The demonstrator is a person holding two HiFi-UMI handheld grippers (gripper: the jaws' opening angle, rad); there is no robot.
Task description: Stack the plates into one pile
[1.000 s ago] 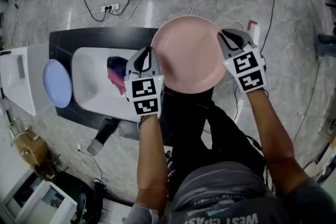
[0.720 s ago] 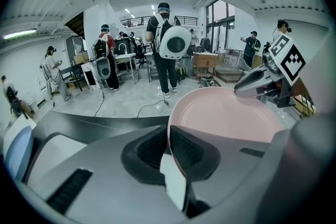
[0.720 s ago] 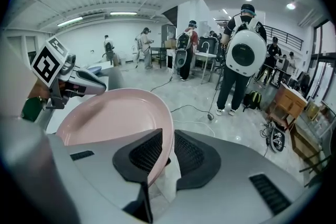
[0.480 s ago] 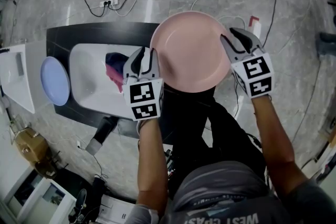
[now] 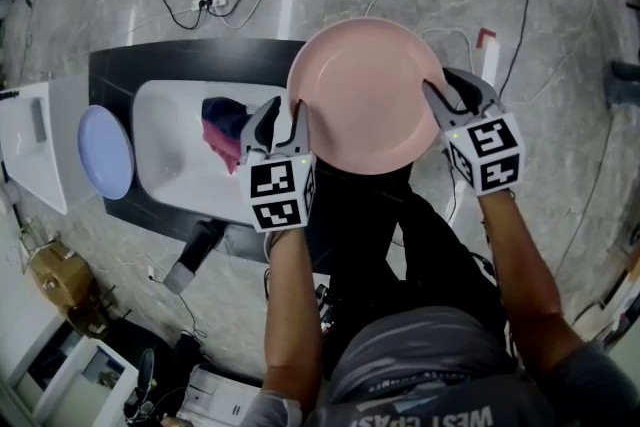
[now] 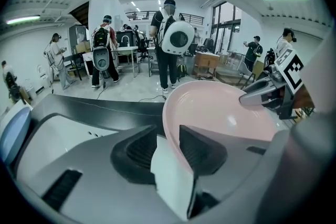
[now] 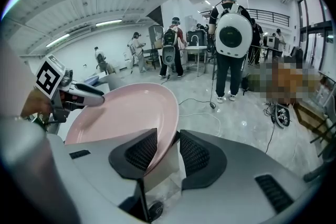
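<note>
Jaws of the left gripper (image 5: 286, 115) and right gripper (image 5: 452, 87) have just been opening and stand spread around the pink plate (image 5: 365, 95)'s rim, with the blue plate (image 5: 105, 152) well to the left, nearer the left gripper.

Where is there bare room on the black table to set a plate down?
Bare: the basin floor between blue plate and cloth, and the table strip behind the basin. Crowded: the basin's right end, with cloth and pink plate.

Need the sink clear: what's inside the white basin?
A crumpled dark-blue and pink cloth lies in the white oval basin. Its right end is covered by the left gripper, whose jaws have just been opening around the rim of the round pink plate.
</note>
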